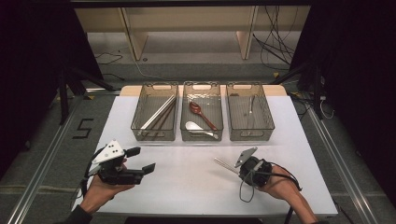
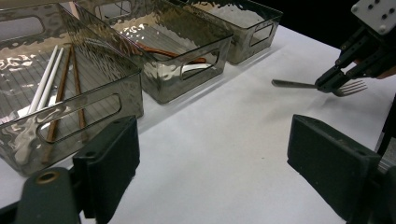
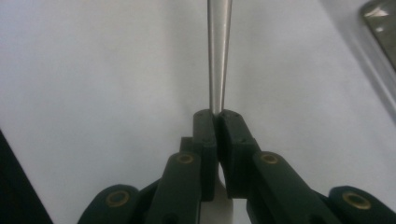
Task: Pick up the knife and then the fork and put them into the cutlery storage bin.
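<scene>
The white table [image 1: 196,182] sits on a grey floor in a dark room, with shelving and loose cables behind, and carries three clear bins in a row: chopsticks in the left bin [image 1: 155,112], spoons in the middle bin [image 1: 201,112], and one piece of metal cutlery in the right bin [image 1: 250,112]. The right claw [image 1: 239,167] is clamped on a metal fork [image 2: 317,85] near its tines, just above the table, while the left claw [image 1: 142,161] hangs open and empty. Pinched so near one end, the smooth fork could swivel or slip out on its way to a bin, or its long handle could knock a rim.
</scene>
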A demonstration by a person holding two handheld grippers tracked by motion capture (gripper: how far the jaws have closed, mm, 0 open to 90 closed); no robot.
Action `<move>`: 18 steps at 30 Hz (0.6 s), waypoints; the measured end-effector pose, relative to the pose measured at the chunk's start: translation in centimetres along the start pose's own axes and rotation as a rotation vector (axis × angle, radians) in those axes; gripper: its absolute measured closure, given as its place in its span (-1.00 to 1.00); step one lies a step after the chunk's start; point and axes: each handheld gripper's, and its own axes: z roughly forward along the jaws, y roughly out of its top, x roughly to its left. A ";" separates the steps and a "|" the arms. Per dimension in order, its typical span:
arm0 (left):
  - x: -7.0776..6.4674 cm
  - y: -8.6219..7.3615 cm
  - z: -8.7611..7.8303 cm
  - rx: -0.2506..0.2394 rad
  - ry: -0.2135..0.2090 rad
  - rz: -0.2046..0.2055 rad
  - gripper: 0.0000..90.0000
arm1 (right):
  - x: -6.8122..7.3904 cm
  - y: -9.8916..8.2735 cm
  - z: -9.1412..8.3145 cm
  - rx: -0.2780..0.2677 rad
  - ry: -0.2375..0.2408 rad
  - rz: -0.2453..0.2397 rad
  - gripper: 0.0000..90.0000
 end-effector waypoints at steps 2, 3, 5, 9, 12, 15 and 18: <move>0.0 0.0 0.0 -0.001 0.000 0.001 -0.64 | -0.3 -0.1 -0.1 -0.023 -0.004 0.023 0.91; 0.0 0.0 0.0 0.000 -0.001 0.000 -0.64 | -0.5 -0.2 -0.2 -0.030 -0.006 0.034 0.91; 0.0 0.0 0.0 0.000 -0.001 -0.001 -0.64 | -0.8 -0.3 -0.5 -0.049 -0.015 0.042 0.91; 0.0 0.0 0.1 0.000 -0.002 -0.003 -0.64 | -1.4 -0.4 -1.2 -0.103 -0.023 0.075 0.91; 0.0 0.0 0.1 -0.001 -0.003 -0.005 -0.64 | -1.9 -0.5 -1.7 -0.141 -0.033 0.114 0.91; 0.0 0.0 0.1 -0.001 -0.002 -0.006 -0.64 | -2.5 -0.8 -2.1 -0.180 -0.041 0.142 0.91; 0.0 0.0 0.1 -0.002 -0.002 -0.006 -0.64 | -3.0 -1.0 -2.4 -0.205 -0.049 0.183 0.91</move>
